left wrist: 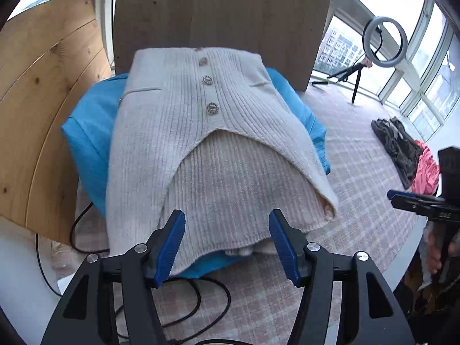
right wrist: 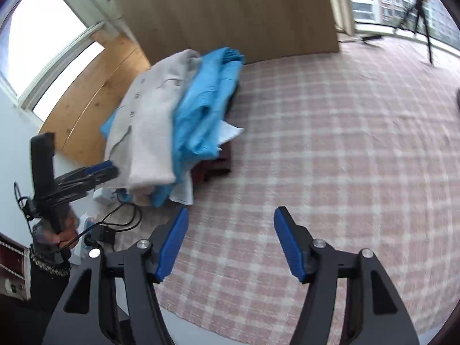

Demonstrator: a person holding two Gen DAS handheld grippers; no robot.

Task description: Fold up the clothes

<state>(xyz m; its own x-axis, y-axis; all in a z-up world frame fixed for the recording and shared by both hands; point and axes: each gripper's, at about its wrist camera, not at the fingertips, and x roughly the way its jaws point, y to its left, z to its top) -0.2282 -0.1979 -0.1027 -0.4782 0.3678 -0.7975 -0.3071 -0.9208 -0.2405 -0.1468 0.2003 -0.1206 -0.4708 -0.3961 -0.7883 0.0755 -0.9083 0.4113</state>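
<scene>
Pink checked cloth (right wrist: 330, 149) covers the table. On it, a folded beige ribbed cardigan (left wrist: 201, 149) lies on top of a blue garment (left wrist: 89, 141). The left gripper (left wrist: 227, 244) and right gripper (right wrist: 230, 244) are both spread, holding nothing.

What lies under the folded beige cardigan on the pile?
Directly under the beige cardigan is a folded blue garment. Lower in the right wrist view, white fabric and something dark show; the cardigan hides the pile's middle.
</scene>
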